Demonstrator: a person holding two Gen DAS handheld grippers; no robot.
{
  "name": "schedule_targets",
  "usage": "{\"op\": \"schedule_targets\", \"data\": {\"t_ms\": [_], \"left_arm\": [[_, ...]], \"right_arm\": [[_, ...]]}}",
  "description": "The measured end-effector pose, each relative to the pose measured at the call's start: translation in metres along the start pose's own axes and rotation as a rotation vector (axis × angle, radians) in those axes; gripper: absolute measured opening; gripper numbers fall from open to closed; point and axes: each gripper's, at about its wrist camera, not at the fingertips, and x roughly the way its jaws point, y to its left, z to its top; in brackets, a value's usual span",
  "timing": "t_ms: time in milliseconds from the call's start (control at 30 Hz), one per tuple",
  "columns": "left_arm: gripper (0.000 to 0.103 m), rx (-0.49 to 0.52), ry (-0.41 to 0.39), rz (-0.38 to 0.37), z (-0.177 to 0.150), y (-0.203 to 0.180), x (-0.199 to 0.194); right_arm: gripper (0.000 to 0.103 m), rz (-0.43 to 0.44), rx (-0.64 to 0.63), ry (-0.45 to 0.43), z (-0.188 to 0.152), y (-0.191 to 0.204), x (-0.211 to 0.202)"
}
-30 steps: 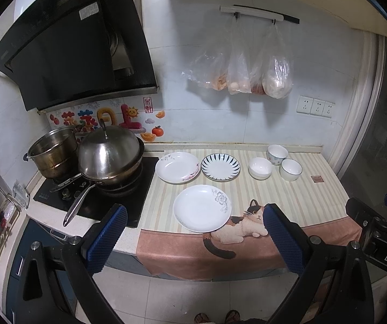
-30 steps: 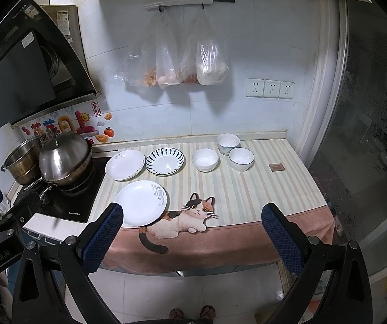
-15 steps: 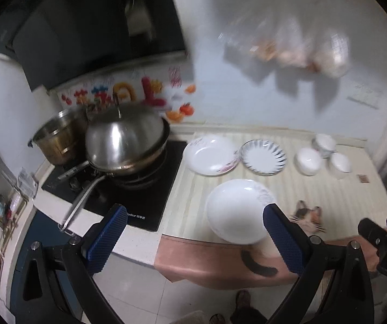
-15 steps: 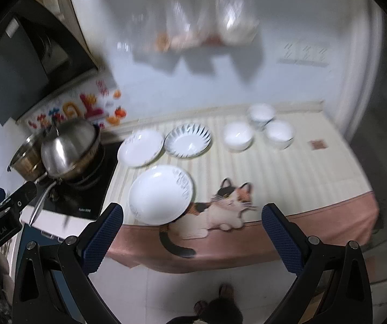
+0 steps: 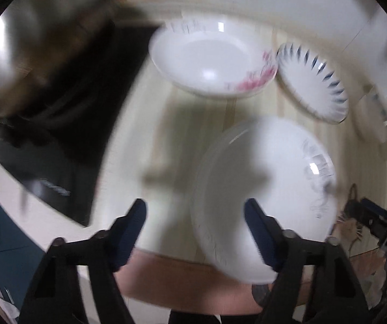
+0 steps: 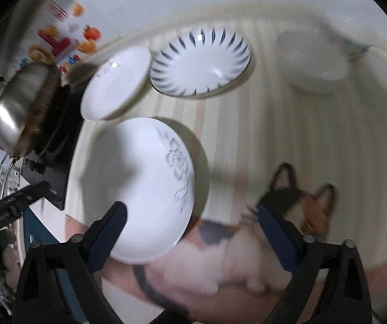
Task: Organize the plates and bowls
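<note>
A white plate with a grey flower print (image 5: pixel 263 189) (image 6: pixel 136 189) lies at the counter's front edge. Behind it lie a white plate with pink flowers (image 5: pixel 212 59) (image 6: pixel 115 81) and a blue-striped plate (image 5: pixel 312 81) (image 6: pixel 201 59). White bowls (image 6: pixel 315 59) stand at the back right. My left gripper (image 5: pixel 194 229) is open, low over the counter; its right finger overlaps the grey-flower plate's left part. My right gripper (image 6: pixel 193 232) is open over the plate's right edge and the cat picture (image 6: pixel 296 205). Both views are blurred.
A steel wok with lid (image 5: pixel 39 43) (image 6: pixel 23 110) sits on a black cooktop (image 5: pixel 58 145) at the left. The striped mat (image 6: pixel 288 140) covers the counter. Colourful stickers (image 6: pixel 63 40) are on the wall behind.
Both grippers have dropped from well back of the counter to close above it, towards the front plate. The plates and bowls have not moved.
</note>
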Motion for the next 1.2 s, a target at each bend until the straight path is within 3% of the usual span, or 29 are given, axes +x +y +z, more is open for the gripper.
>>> {"op": "schedule_targets", "data": {"t_ms": [100, 167, 267, 333, 367, 733, 1033, 1200], "left_arm": [[0.051, 0.005, 0.08, -0.039, 0.006, -0.005, 0.037], [0.043, 0.014, 0.114, -0.044, 0.005, -0.009, 0.052], [0.039, 0.005, 0.114, -0.053, 0.003, -0.01, 0.059], [0.039, 0.001, 0.11, -0.05, 0.001, -0.011, 0.06], [0.039, -0.003, 0.109, -0.047, -0.001, -0.011, 0.06], [0.039, 0.026, 0.07, -0.064, -0.025, -0.057, 0.026], [0.039, 0.121, 0.04, -0.102, -0.038, -0.131, 0.001], [0.039, 0.166, 0.06, -0.121, -0.022, -0.141, 0.004]], "right_arm": [[0.073, 0.057, 0.011, 0.091, 0.017, -0.01, 0.045], [0.067, 0.087, 0.008, 0.127, 0.019, -0.011, 0.059], [0.049, 0.131, -0.011, 0.167, 0.026, -0.009, 0.08], [0.022, 0.136, -0.04, 0.19, 0.027, -0.004, 0.091], [0.017, 0.14, -0.047, 0.197, 0.027, -0.002, 0.094], [0.017, 0.142, -0.067, 0.173, 0.02, -0.01, 0.067], [0.017, 0.132, -0.012, 0.127, 0.004, -0.066, 0.009], [0.018, 0.112, 0.039, 0.114, -0.003, -0.104, -0.008]]}}
